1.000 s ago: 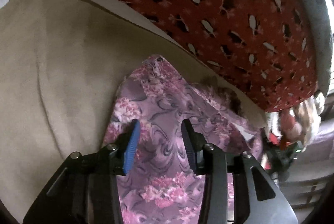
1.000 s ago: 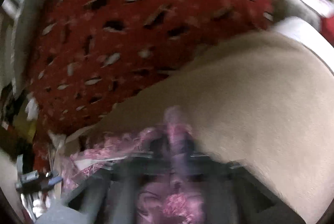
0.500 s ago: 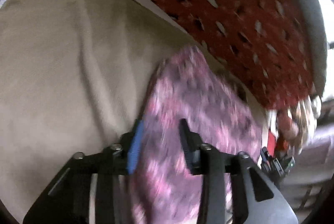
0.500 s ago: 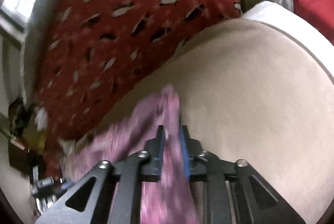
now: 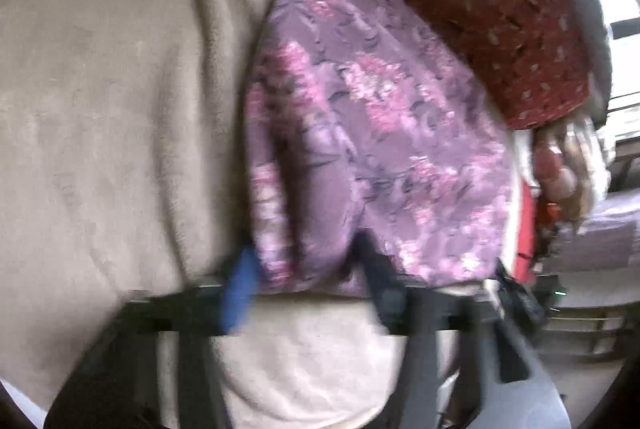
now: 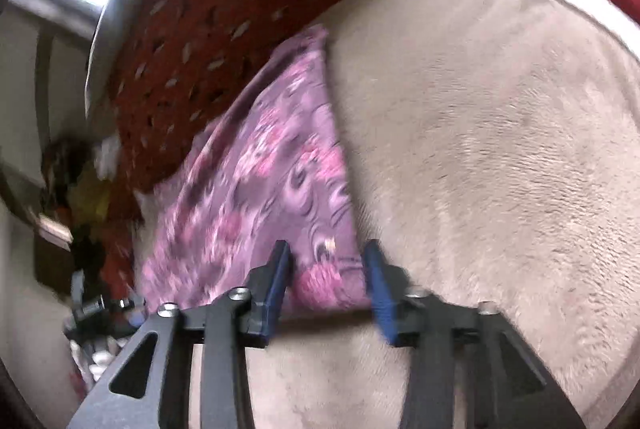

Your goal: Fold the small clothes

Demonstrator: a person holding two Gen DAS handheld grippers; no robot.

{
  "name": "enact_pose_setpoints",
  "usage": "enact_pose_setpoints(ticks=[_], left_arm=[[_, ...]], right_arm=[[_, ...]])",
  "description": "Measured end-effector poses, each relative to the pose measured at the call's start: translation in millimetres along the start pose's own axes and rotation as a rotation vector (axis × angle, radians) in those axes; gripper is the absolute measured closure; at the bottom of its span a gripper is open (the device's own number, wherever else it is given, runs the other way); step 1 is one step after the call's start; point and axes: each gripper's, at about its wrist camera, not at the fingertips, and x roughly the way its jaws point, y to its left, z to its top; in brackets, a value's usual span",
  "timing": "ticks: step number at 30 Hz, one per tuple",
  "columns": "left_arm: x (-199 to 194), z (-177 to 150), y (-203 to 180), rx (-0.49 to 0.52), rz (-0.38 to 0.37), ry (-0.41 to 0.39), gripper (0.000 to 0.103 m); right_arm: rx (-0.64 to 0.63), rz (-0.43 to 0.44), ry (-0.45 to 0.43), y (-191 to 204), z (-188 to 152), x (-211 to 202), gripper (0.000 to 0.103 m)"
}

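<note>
Fuzzy matt beige blanket; floral garment seemingly smooth cloth.

Beige blanket open; red patterned cloth bounds far edge.

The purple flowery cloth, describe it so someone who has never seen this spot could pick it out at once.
Find the wide beige fleece blanket, then follow its edge to where it meets the red cover with pale and dark dashes. The small cloth lies flat on the beige, right along that border. It is the only purple piece, printed with pink flowers.
</note>
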Motion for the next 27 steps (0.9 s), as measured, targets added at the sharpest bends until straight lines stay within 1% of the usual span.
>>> enact_pose_setpoints(ticks=[1, 4, 5, 6, 7, 8, 10, 11, 12, 14, 16, 18, 20, 22, 23, 25, 26, 27], left_arm=[[-3.2, -1.2, 1.1, 0.004, -0.005, -0.005, 0.081], [-15.3, -4.9, 8.5, -0.022, -0.018, -0.044, 0.087], [-16.5, -6.2, 13.1, -0.025, -0.015, -0.045, 0.087], [-15.7, -6.9, 15.2, -0.029, -0.004, -0.039, 0.087], [-14.2, -8.0, 16.4, -0.031, 0.007, -0.034, 0.087], [-13.7, -8.4, 18.8, -0.035, 0.011, -0.029, 0.087], [-18.7, -10.4, 26.9, -0.069, 0.0, -0.026, 0.087], [-23.4, -8.5, 29.9, -0.089, -0.004, -0.038, 0.087], [-34.8, -8.6, 37.0, -0.105, 0.031, -0.077, 0.088], [-46.7, -7.6, 46.3, -0.121, 0.079, -0.125, 0.088], [-60.4, -9.1, 56.4, -0.159, 0.046, -0.143, 0.088], [-65.9, -10.4, 52.9, -0.143, 0.005, -0.144, 0.088], [-65.2, -14.8, 40.6, -0.092, -0.006, -0.135, 0.081], [-50.1, -20.0, 26.0, -0.055, -0.011, -0.098, 0.056], [-42.8, -22.5, 23.5, -0.051, -0.005, -0.086, 0.055], [-20.5, -23.6, 17.5, -0.054, 0.014, -0.058, 0.056], [-13.6, -24.7, 18.7, -0.062, 0.017, -0.046, 0.058], [-6.3, -25.7, 21.9, -0.081, 0.003, -0.038, 0.079]], right_arm=[[-0.031, 0.023, 0.005, 6.7, 0.9, -4.2, 0.095], [-0.078, 0.071, -0.111, 17.9, 7.4, -34.8, 0.096], [-0.073, 0.07, -0.149, 15.9, 9.7, -45.4, 0.098], [-0.064, 0.061, -0.153, 12.1, 10.8, -47.8, 0.099], [-0.047, 0.043, -0.146, 4.8, 12.0, -47.1, 0.099], [-0.034, 0.009, -0.125, -3.3, 11.6, -41.4, 0.099], [-0.03, -0.058, -0.058, -13.2, 5.4, -24.9, 0.099], [-0.037, -0.087, -0.026, -15.2, 0.3, -15.7, 0.099], [-0.041, -0.091, -0.022, -15.8, -3.4, -13.1, 0.099], [-0.024, -0.087, -0.045, -15.2, -4.7, -14.0, 0.098], [-0.017, -0.09, -0.035, -15.3, -5.8, -12.9, 0.098], [-0.021, -0.094, -0.032, -14.8, -5.8, -12.0, 0.098], [-0.001, -0.078, -0.042, -18.9, -8.9, -13.0, 0.096], [0.036, -0.048, -0.06, -24.4, -11.3, -13.0, 0.096], [0.053, -0.036, -0.067, -27.1, -11.4, -13.1, 0.096], [0.085, -0.016, -0.08, -30.1, -13.5, -13.5, 0.096], [0.098, -0.009, -0.084, -31.3, -14.4, -13.7, 0.096], [0.103, -0.007, -0.086, -32.2, -14.6, -14.5, 0.096]])
